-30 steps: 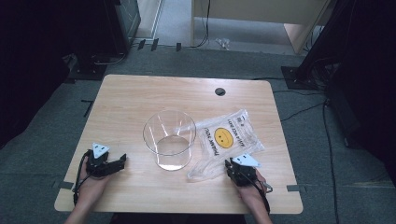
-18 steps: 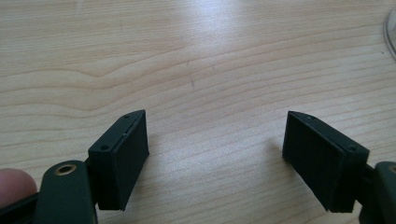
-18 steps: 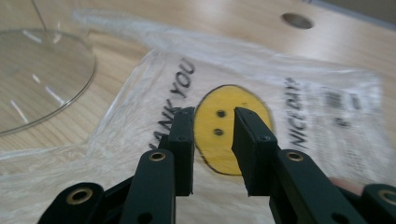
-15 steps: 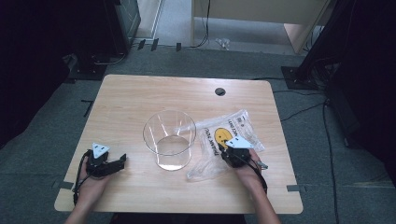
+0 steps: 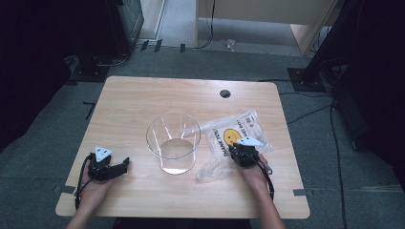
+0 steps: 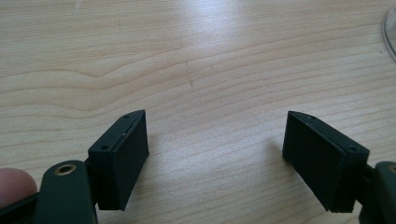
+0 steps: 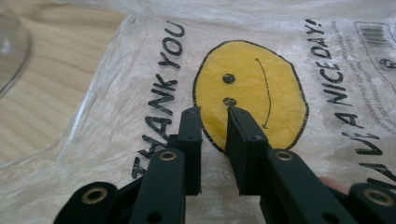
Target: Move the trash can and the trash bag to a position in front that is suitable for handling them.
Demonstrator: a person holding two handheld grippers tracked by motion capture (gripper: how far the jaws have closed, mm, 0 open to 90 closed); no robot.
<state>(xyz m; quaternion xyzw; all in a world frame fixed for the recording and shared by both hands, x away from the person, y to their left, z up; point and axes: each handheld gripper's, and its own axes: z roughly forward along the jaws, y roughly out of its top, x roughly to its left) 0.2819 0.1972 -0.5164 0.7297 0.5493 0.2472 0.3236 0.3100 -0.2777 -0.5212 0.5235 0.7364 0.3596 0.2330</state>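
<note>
Wooden table (image 5: 143, 100), high view: clear glass bowl (image 5: 173, 142) at centre, plastic bag (image 5: 236, 136) right of it under your right gripper (image 5: 241, 153); left gripper (image 5: 114, 168) lower left. Left gripper view: your jaws stand wide apart over bare wood. Right gripper view: your jaws, just closing, nearly together above the bag's yellow smiley (image 7: 252, 88), nothing pinched.

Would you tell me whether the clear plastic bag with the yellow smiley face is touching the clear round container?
Cannot tell. In the high view the bag lies right beside the container, but clear plastic against clear wall shows neither contact nor gap plainly.
</note>
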